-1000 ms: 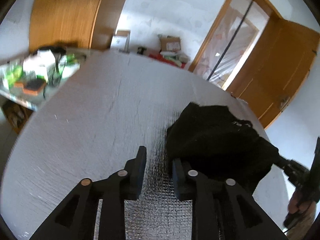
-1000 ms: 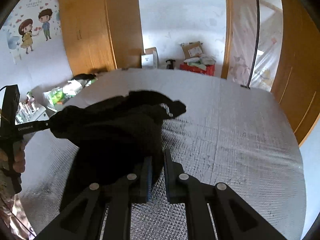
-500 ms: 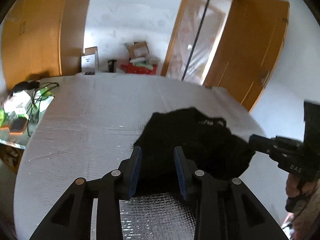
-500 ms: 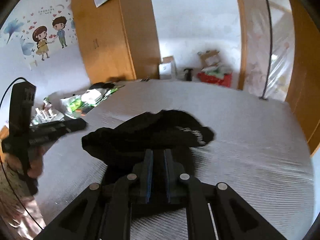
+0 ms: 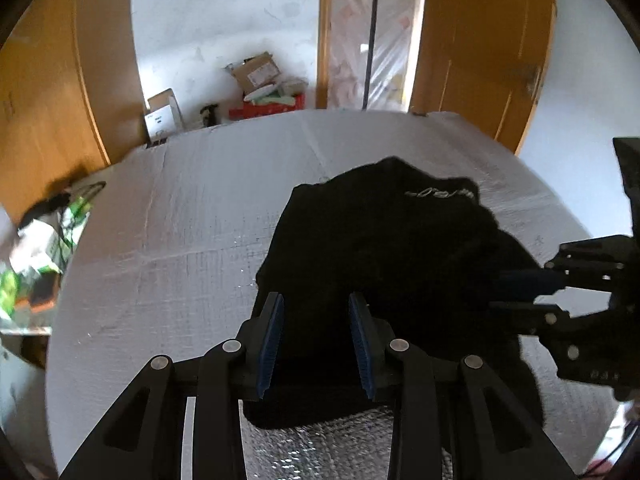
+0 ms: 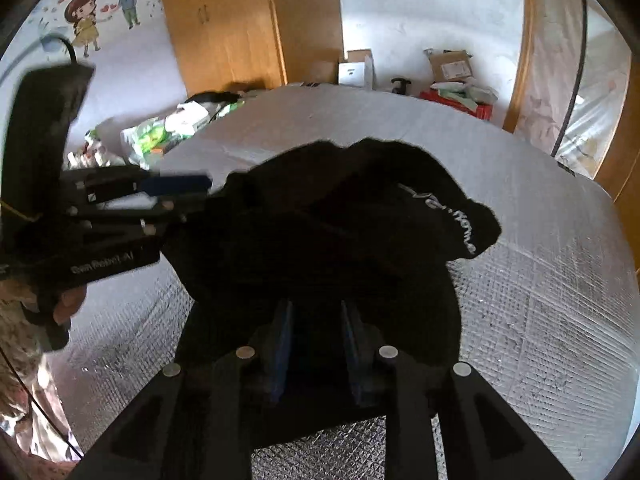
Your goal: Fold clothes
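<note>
Between the parted jaws of the left gripper (image 5: 316, 344) lies the near part of a black garment (image 5: 384, 248); its blue pads stand apart with cloth in the gap, released rather than clenched. The right gripper (image 6: 316, 348) likewise has its jaws spread with dark fabric between and beneath them, so neither tool looks to be pinching anything. The garment sits bunched in a soft mound just ahead of both sets of jaws, on the counter (image 5: 192, 216), with 1 edge bearing pale lettering (image 6: 448, 216) curled up beyond the right jaws. The heap would fit either a piece just gathered or one midway through folding. To handle it well, each jaw pair should close on a single layer at an edge or corner, not the whole wad, and keep the cloth taut between the 2 tools. The fabric looks thick, matte and limp; the counter's cover is silvery, quilted and slightly crinkled. Further off stand boxes (image 5: 256, 76) against the wall.
</note>
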Motion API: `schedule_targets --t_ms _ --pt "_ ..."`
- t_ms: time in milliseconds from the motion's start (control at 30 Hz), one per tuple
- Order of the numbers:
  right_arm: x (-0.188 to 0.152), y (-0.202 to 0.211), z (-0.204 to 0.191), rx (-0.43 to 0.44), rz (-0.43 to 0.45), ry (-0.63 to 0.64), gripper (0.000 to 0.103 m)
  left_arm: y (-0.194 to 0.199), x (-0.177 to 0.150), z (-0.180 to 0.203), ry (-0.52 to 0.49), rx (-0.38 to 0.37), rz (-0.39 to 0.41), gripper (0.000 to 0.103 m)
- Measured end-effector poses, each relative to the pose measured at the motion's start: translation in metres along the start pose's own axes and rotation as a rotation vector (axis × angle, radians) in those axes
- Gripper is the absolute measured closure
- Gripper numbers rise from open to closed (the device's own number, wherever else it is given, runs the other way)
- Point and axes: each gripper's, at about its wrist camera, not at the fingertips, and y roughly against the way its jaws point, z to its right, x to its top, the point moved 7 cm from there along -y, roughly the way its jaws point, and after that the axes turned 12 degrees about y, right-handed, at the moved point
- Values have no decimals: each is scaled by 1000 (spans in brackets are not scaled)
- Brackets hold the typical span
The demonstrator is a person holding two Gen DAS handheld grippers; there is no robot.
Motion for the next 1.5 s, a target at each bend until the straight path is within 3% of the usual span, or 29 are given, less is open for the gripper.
schedule_targets --t_ms 167,233,333,500,700,767,900,1000,1100,1500 --pt "11 14 4 25 62 -47 78 10 -1 6 -40 -24 29 68" --pt "16 21 3 49 107 -73 76 15 -3 11 -58 -76 34 68" --pt "20 29 -7 139 162 -91 61 17 -8 15 -80 -125 27 68" --pt "21 13 -22 134 125 -35 60 7 -13 20 -146 -72 20 68" --pt "21 -6 -18 92 112 -41 62 -16 -5 14 -107 8 -7 68" --pt "21 -7 -17 89 113 -43 74 -23 -4 9 -72 16 -18 68" --pt "21 -4 -11 87 124 -70 83 -29 1 -3 36 3 -33 68" --pt "22 0 -6 86 137 -94 85 -30 5 -14 122 -13 -37 83" --pt "22 3 -2 103 145 -128 86 -30 9 -23 200 -28 -39 89" --pt "28 33 18 67 213 -196 88 25 24 -48 294 5 144 93"
